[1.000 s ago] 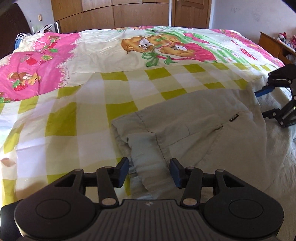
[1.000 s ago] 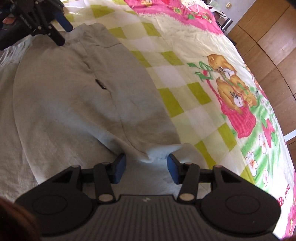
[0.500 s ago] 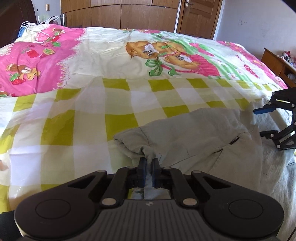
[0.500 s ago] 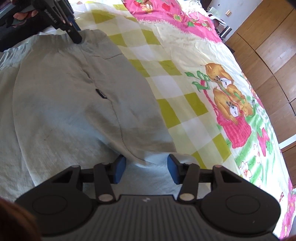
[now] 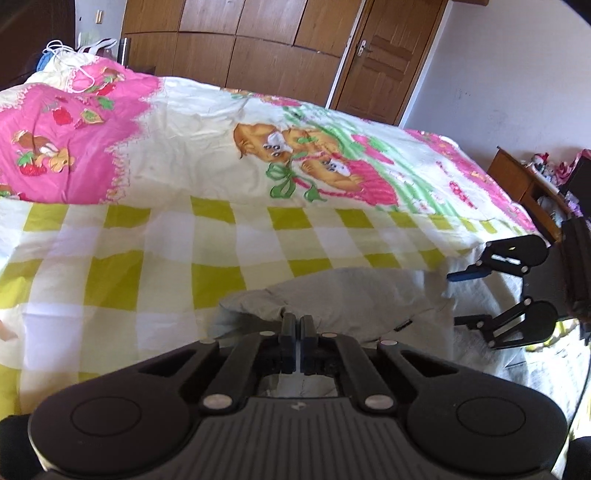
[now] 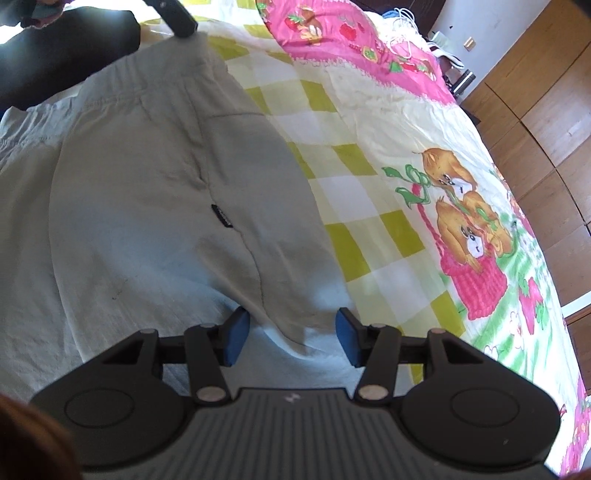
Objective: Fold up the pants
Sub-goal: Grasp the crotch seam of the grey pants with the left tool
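Light grey pants lie on the bed, waistband at the far end in the right wrist view. My left gripper is shut on the waistband corner of the pants and holds it lifted off the bed. My right gripper is open, its blue pads on either side of a fold of the pants near the crotch seam. It also shows in the left wrist view, open at the pants' far right edge. The left gripper's tip pinches the waistband corner at the top of the right wrist view.
The bed carries a cover of yellow-green checks, pink patches and cartoon bears. Wooden wardrobes and a door stand behind it. A wooden side table with clutter is at the right. A dark-clothed leg is by the bed edge.
My left gripper shut on the waistband corner and has raised it, bunching the cloth. My right gripper stayed open and moved in over the fold near the crotch.
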### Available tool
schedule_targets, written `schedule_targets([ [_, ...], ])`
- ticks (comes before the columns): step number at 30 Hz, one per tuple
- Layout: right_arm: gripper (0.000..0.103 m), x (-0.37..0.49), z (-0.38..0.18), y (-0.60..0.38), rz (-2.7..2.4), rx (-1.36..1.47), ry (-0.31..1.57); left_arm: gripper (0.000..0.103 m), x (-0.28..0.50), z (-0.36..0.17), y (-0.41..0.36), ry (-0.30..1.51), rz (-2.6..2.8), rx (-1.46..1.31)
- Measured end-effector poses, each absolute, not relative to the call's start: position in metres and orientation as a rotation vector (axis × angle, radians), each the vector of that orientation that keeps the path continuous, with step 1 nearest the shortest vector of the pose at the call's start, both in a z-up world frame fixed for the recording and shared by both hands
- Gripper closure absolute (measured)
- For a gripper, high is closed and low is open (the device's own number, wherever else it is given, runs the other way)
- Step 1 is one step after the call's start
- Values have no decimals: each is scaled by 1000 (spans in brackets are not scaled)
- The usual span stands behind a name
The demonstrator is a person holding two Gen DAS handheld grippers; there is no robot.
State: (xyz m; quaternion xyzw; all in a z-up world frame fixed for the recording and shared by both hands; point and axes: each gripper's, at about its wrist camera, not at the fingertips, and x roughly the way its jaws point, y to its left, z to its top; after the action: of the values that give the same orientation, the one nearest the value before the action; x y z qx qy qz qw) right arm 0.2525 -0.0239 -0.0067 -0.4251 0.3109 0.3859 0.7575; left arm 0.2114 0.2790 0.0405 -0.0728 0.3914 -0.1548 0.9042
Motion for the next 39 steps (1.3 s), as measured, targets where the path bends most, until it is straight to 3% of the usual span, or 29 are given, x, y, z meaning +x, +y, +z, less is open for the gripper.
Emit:
schedule_targets([
  [12,51,248,-3,-20,845,-910,641,77,219,-1,278,925,-315,-149],
  [16,51,245,-2,-19,858,-899,628,56,212,11,284,867,-281,-119],
  [19,51,244,-2,-16,854,-890,624,52,217,8,285,878,-257,-89],
  [27,51,240,0,-15,850,-884,605,55,239,-8,269,924,-319,-110],
  [31,51,242,0,-12,849,-876,593,84,250,-15,272,987,-288,-155],
  [39,51,240,4,1,912,-878,573,87,209,57,282,734,-411,-294],
])
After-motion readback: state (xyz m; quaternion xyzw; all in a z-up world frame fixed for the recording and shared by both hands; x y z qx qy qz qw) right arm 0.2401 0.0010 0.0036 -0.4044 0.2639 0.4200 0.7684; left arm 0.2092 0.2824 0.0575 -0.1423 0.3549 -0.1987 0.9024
